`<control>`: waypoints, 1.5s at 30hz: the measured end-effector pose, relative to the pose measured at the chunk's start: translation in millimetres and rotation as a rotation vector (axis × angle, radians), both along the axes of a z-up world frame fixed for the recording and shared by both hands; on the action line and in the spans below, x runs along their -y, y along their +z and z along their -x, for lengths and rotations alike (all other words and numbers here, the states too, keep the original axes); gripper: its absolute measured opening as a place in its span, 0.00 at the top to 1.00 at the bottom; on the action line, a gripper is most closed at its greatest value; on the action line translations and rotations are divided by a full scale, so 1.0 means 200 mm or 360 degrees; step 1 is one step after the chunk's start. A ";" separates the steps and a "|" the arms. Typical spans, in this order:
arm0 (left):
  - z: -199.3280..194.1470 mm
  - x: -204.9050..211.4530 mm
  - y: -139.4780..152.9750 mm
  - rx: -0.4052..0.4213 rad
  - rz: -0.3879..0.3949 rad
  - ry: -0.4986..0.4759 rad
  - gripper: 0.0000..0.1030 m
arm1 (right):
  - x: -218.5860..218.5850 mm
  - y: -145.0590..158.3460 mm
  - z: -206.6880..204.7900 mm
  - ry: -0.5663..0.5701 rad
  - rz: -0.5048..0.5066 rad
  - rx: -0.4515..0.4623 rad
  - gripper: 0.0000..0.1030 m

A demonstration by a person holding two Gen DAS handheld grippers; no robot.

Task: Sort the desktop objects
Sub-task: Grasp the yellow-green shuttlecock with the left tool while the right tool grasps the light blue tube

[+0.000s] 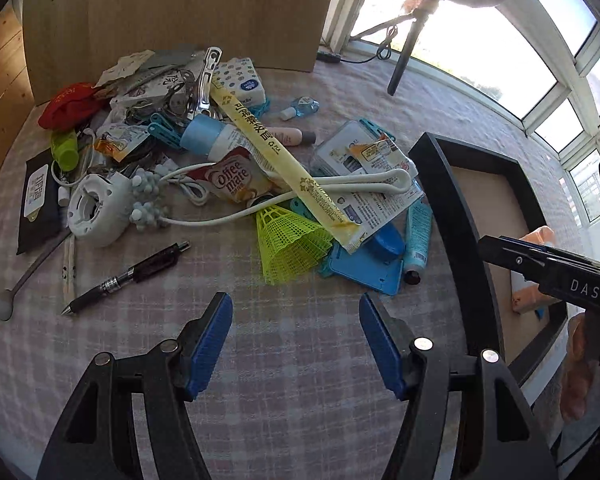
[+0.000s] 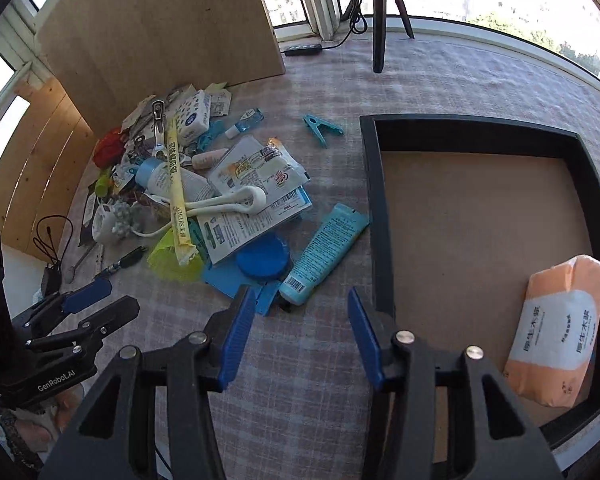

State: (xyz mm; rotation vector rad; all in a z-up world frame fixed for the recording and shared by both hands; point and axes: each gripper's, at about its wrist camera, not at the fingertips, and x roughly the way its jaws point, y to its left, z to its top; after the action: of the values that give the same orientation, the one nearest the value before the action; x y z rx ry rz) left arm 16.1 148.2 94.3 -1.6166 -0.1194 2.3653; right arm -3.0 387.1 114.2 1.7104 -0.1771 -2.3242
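A pile of small desktop objects lies on the checked cloth: a yellow sachet (image 1: pixel 278 152), a yellow shuttlecock (image 1: pixel 288 246), a black pen (image 1: pixel 128 276), a blue tube (image 2: pixel 324 254), a round blue lid (image 2: pixel 263 258). A black tray (image 2: pixel 374 208) stands to the right and holds an orange wipes pack (image 2: pixel 556 336). My left gripper (image 1: pixel 296 340) is open and empty above bare cloth in front of the pile. My right gripper (image 2: pixel 302 336) is open and empty beside the tray's left wall, close to the blue tube.
A wooden board (image 2: pixel 160 28) stands behind the pile. A tripod (image 2: pixel 380 12) and a black cable stand by the window. A blue clothes peg (image 2: pixel 320 128) lies apart from the pile. A white massager (image 1: pixel 100 208) sits at the pile's left.
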 end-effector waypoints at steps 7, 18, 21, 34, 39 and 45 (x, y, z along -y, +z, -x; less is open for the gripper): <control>0.12 -0.01 -0.12 0.0036 0.0008 -0.0111 0.40 | 0.08 -0.19 0.08 -0.0198 -0.0080 0.0166 0.59; 0.26 -0.04 -0.23 0.0105 -0.0008 -0.0176 0.70 | 0.03 -0.32 0.17 -0.0408 -0.0066 0.0298 0.64; 0.28 -0.07 -0.25 0.0118 -0.0022 -0.0182 0.77 | 0.03 -0.33 0.19 -0.0419 -0.0084 0.0314 0.67; 0.27 0.05 -0.26 0.0096 -0.0101 -0.0144 0.98 | 0.06 -0.34 0.16 -0.0243 -0.0147 0.0297 0.72; 0.21 0.12 -0.21 0.0063 -0.0130 -0.0120 0.99 | 0.04 -0.33 0.08 -0.0192 -0.0054 0.0306 0.72; 0.07 0.12 -0.19 0.0045 -0.0128 -0.0140 0.99 | 0.04 -0.31 -0.03 -0.0119 -0.0054 0.0273 0.72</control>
State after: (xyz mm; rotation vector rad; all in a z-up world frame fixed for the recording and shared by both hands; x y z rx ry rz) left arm 2.9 124.3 56.3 -1.5848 -0.1444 2.2436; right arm 3.9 379.3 51.5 1.9518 -0.2381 -2.2424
